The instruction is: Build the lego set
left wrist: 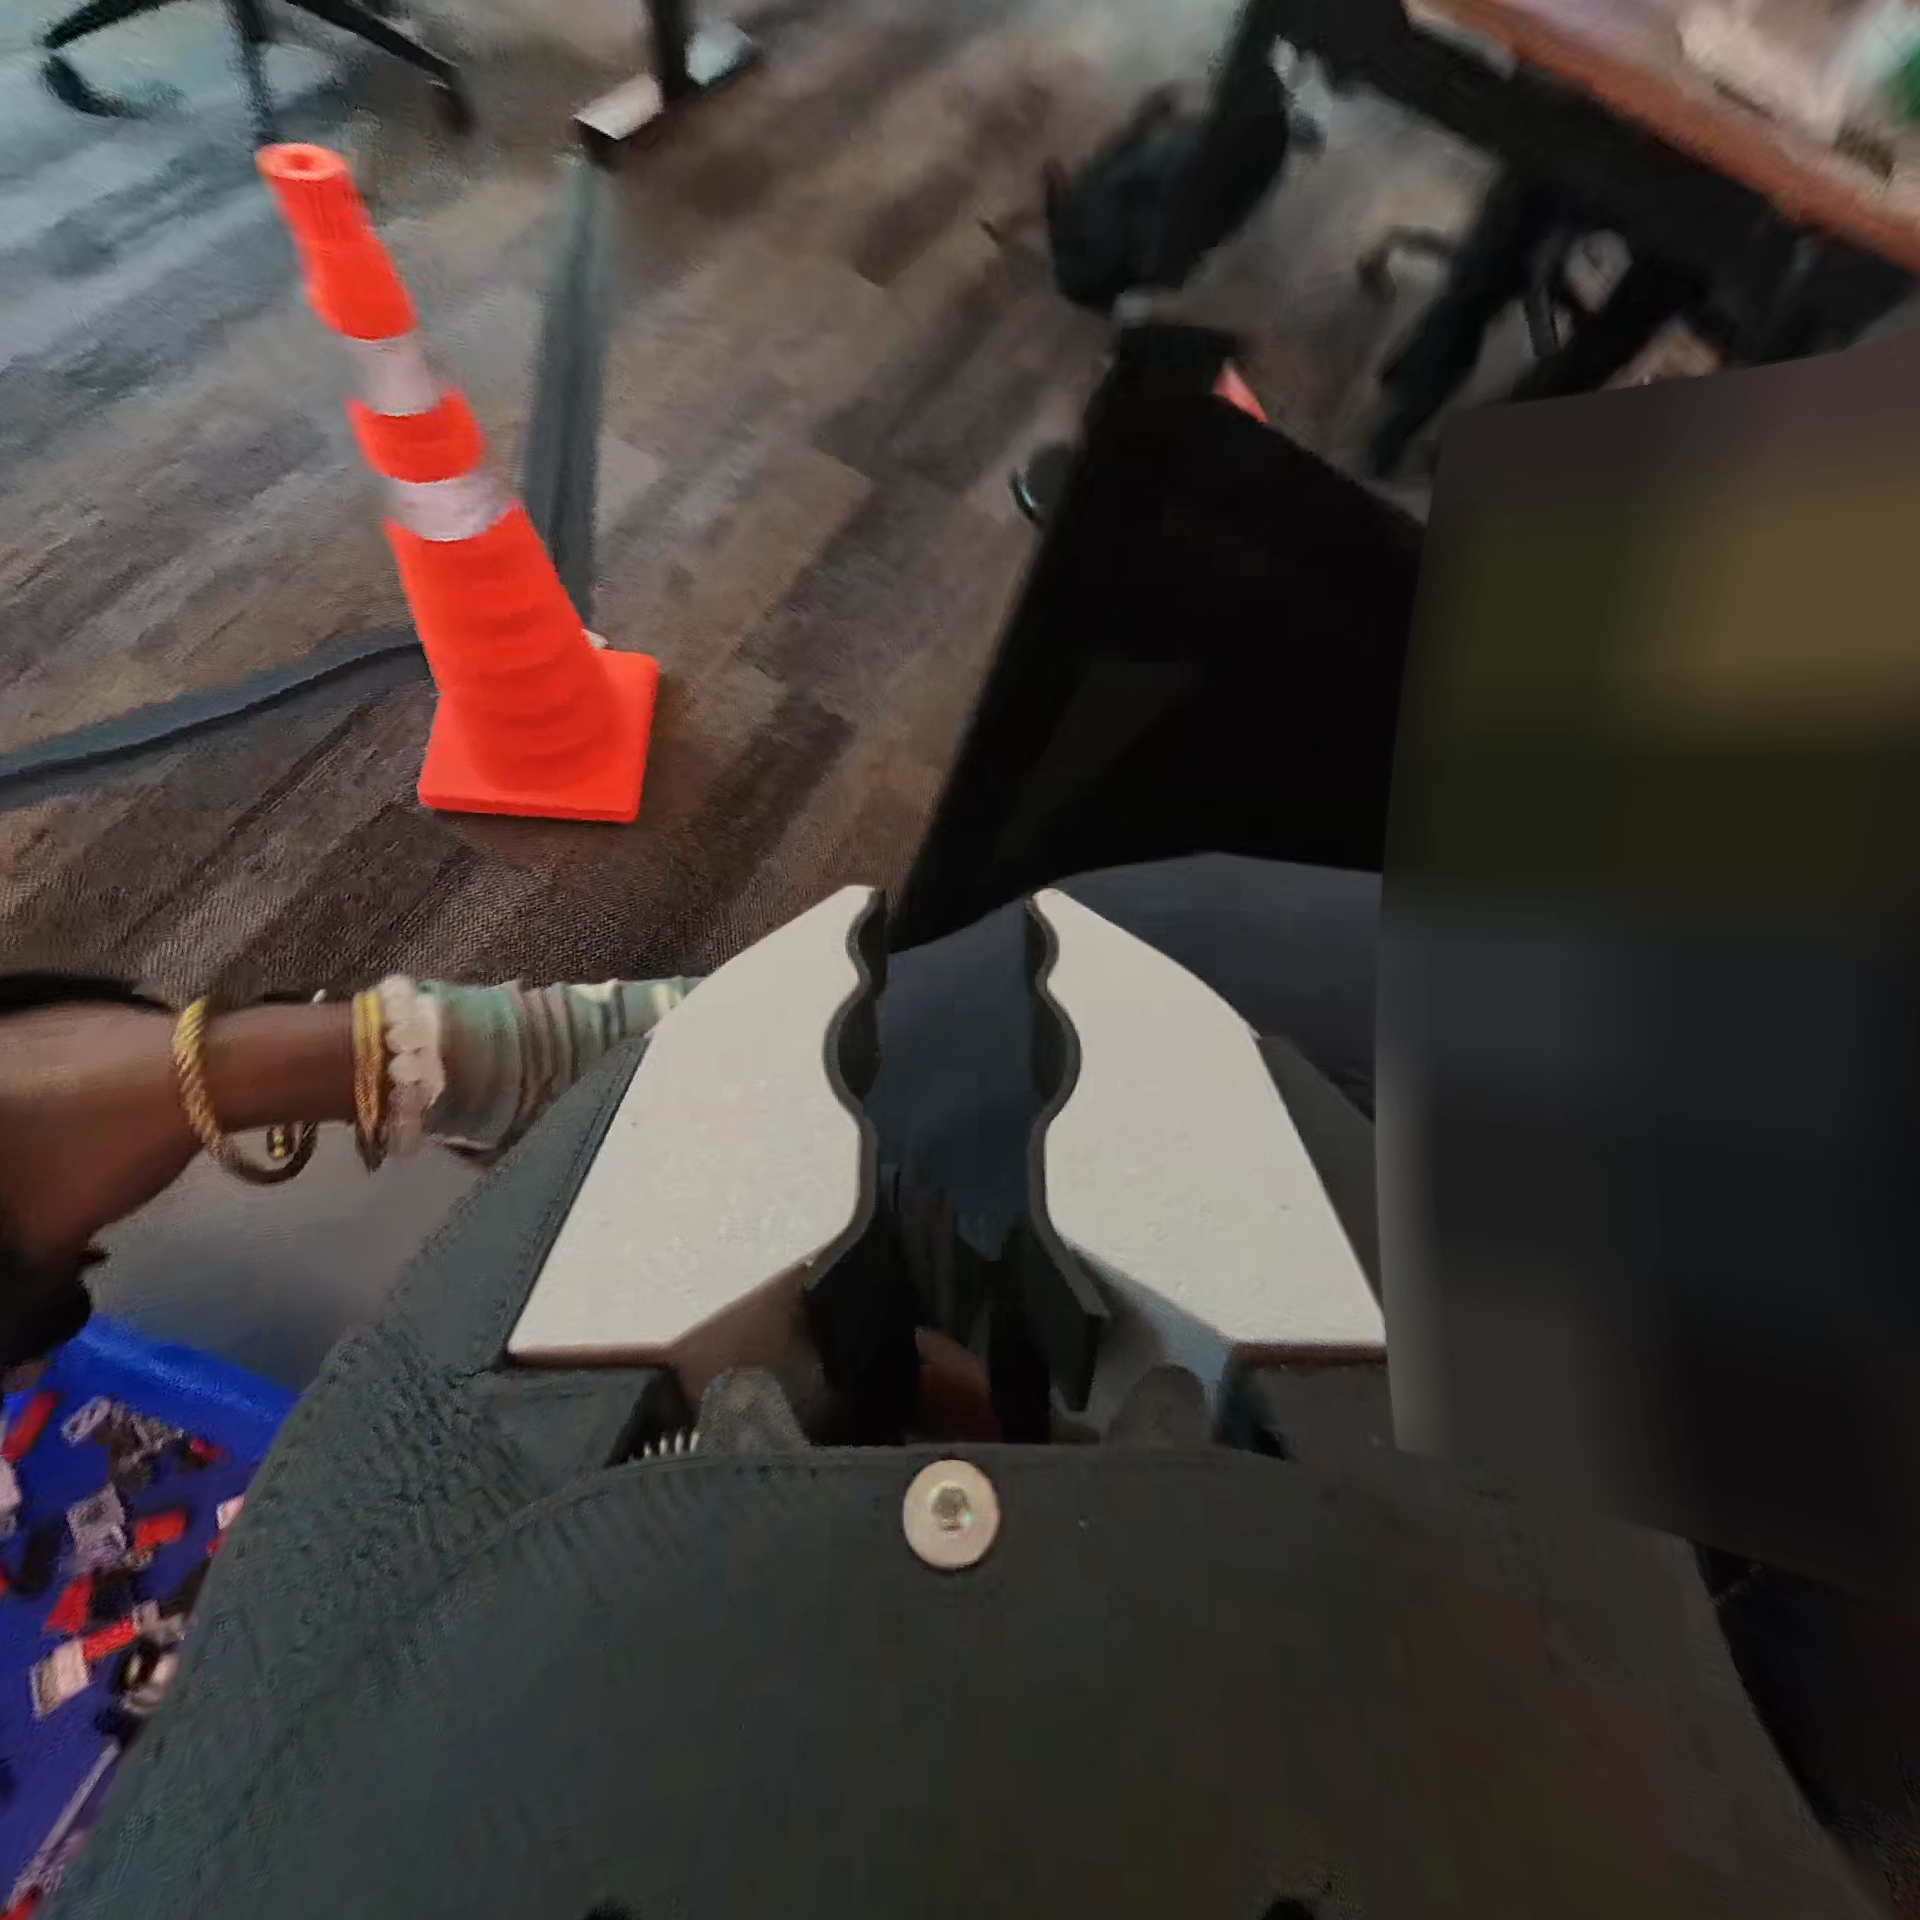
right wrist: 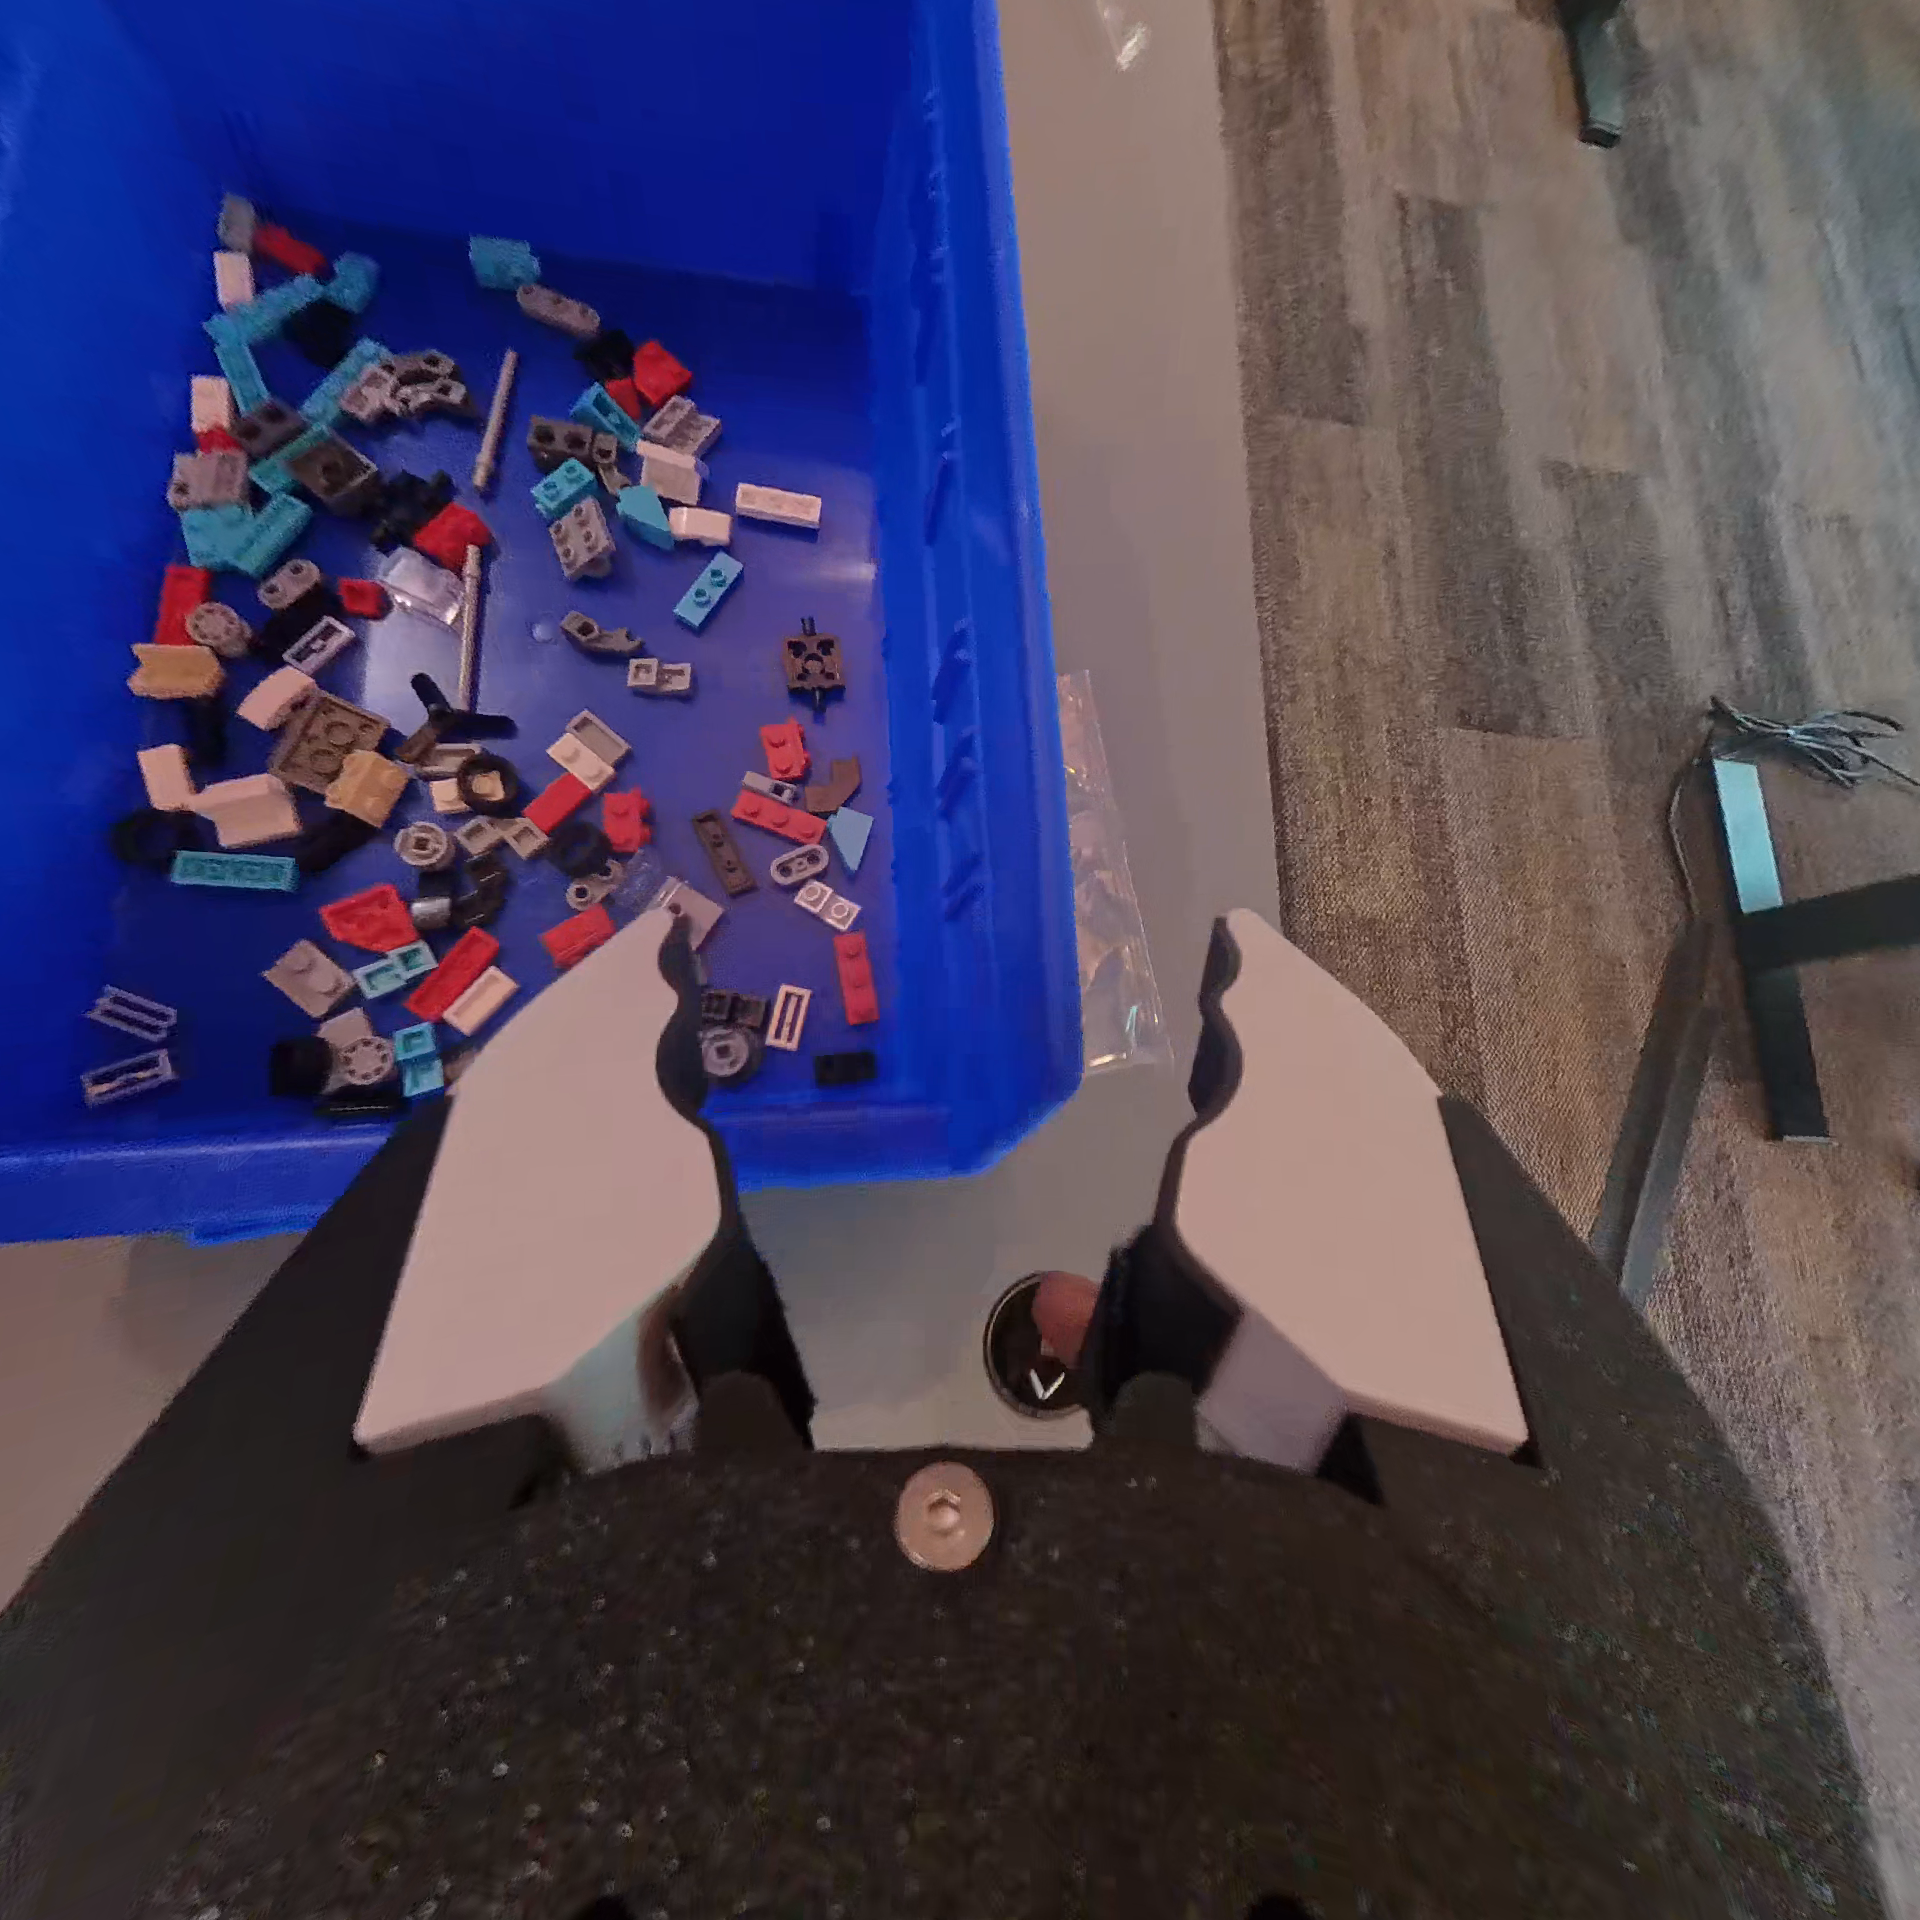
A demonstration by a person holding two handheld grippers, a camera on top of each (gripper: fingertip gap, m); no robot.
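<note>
Right wrist view, from left to right: a blue bin (right wrist: pixel 966 582) is seen on a pale tabletop (right wrist: pixel 1143 436), its floor strewn with loose lego pieces (right wrist: pixel 488 665) in red, teal, white, grey, tan and black, none joined into a build. Most pieces are crowded toward the left and middle of the floor; a bare strip is left along the far wall and beside the right wall. The right gripper (right wrist: pixel 940 925) is held above the bin's near right corner, its jaws spread wide with nothing between them; the left fingertip is seen over the pieces just inside the near rim, the right fingertip over bare tabletop outside the right wall. A clear plastic bag (right wrist: pixel 1107 894) is laid on the table just beside that wall. A narrow band of tabletop remains before the table edge, beyond which carpeted floor (right wrist: pixel 1507 520) and a dark table leg (right wrist: pixel 1756 935) are seen. Left wrist view, from left to right: a corner of the same bin (left wrist: pixel 156 1392) with pieces is visible at lower left, a person's wrist with bracelets (left wrist: pixel 312 1070) above it. An orange traffic cone (left wrist: pixel 499 582) stands on open carpet. The left gripper (left wrist: pixel 956 914) is pointed away from the bin, toward the floor and a black object (left wrist: pixel 1195 644); its jaws are parted by a narrow gap, and nothing is seen gripped.
</note>
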